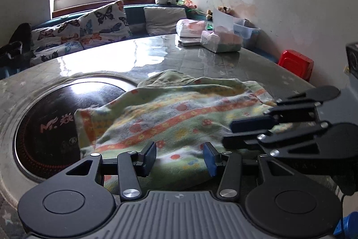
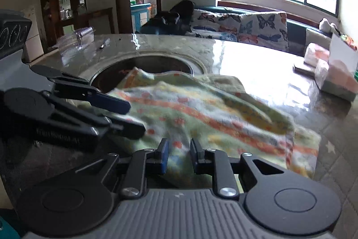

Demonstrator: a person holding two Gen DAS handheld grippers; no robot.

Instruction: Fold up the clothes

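A green garment with orange, yellow and white flowered stripes (image 1: pixel 170 118) lies rumpled on the marble table; it also shows in the right wrist view (image 2: pixel 212 113). Its far part hangs over the round black hotplate (image 1: pixel 51 118). My left gripper (image 1: pixel 180 155) is open just above the cloth's near edge, nothing between the jaws. My right gripper (image 2: pixel 179 155) is open over the near edge too, empty. Each gripper shows in the other's view: the right one (image 1: pixel 250 129) at the right, the left one (image 2: pixel 125 113) at the left, both over the cloth.
Tissue packs (image 1: pixel 220 40) and a plastic box stand at the table's far right. A red stool (image 1: pixel 295 63) stands by the wall. A butterfly-print sofa (image 1: pixel 89 30) lies beyond the table under the window. A clear container (image 2: pixel 76 38) sits at the table's far left.
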